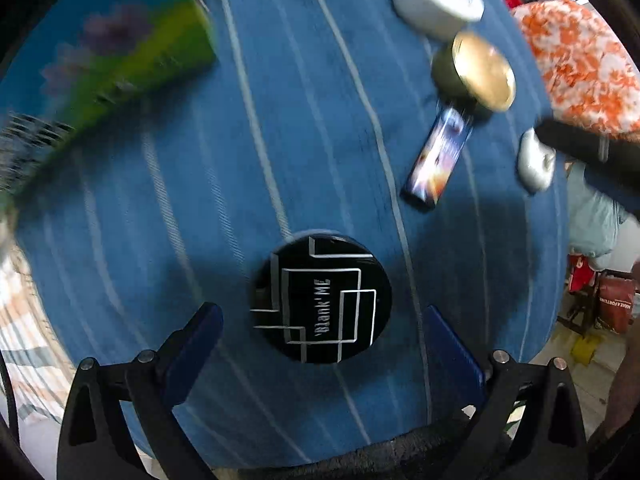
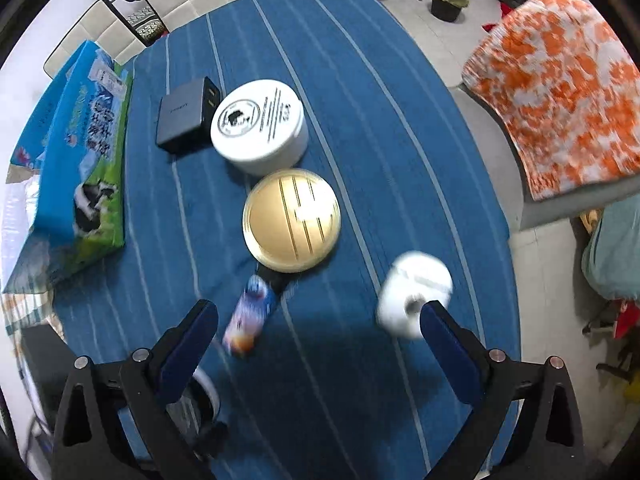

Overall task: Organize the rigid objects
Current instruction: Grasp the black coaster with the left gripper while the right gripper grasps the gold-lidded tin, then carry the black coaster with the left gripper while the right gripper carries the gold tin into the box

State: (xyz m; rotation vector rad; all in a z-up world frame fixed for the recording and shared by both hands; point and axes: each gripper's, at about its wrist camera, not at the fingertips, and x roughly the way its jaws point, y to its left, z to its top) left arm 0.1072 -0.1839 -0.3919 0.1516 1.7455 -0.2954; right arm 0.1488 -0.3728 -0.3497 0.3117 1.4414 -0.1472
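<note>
The black round compact (image 1: 322, 298) (lettered "Blank ME") lies on the striped counter (image 1: 160, 200) between the left hand-held gripper's (image 1: 322, 348) spread fingers; the right hand-held gripper (image 2: 320, 340) gapes too, beside a white case (image 2: 414, 292).

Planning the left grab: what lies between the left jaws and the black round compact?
Only bare striped blue cloth, seen in the left wrist view; the black compact sits just ahead of the open left gripper.

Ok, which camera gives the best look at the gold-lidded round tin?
The right wrist view. The gold-lidded tin sits near the middle there, seen from above and fairly sharp, lid grooves visible, beside the white tub. The left wrist view shows it small, blurred and tilted near the upper right edge.
</note>
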